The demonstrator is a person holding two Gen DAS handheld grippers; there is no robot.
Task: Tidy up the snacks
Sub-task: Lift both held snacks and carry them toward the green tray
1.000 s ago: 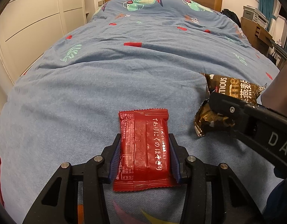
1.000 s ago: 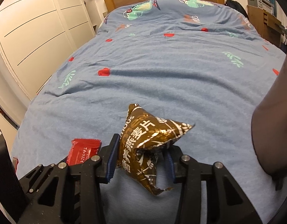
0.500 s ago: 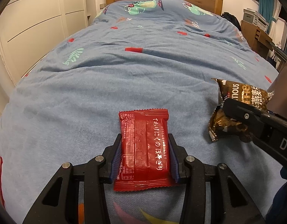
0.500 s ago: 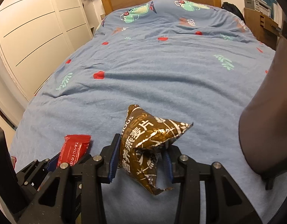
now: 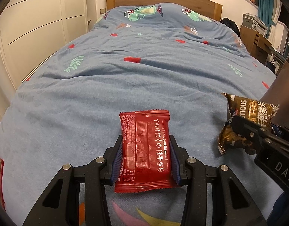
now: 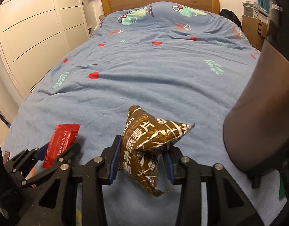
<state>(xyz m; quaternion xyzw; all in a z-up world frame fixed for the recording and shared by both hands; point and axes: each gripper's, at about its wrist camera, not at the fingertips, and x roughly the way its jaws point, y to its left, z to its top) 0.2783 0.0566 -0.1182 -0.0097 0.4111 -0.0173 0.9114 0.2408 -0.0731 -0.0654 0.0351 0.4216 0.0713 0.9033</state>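
Tongs first: your left tongs (image 5: pixel 146 157) are clamped on the red snack packet (image 5: pixel 145 150), blue pads pressing both long edges, packet lying flat and pointing away toward twelve o'clock. Your right tongs (image 6: pixel 141 162) are pinched narrow on the brown foil snack bag (image 6: pixel 146 150), which is crumpled at the waist where the pads bite, its puffed top flaring toward two o'clock.

Both snacks are off the bed (image 5: pixel 144 75), hanging over the near end of the blue quilt. From the left wrist view the brown bag sits out at three o'clock; from the right wrist view the red packet shows at nine o'clock, the two near each other but not touching. A dark rounded shape (image 6: pixel 261 113), out of focus, fills the three o'clock edge of the right view; what it is I cannot tell.

So you look to be in the carrying step, one snack in each hand, nothing set down. No box, tray or pile shows in either view, so where these go is not visible from here.

Next move, as I read it: pick the spot, bring each snack low over it, and release one hand at a time. Watch the brown bag: it is gripped off-centre and soft, so it may swing or slip if you tilt quickly. The red packet looks flat and secure.
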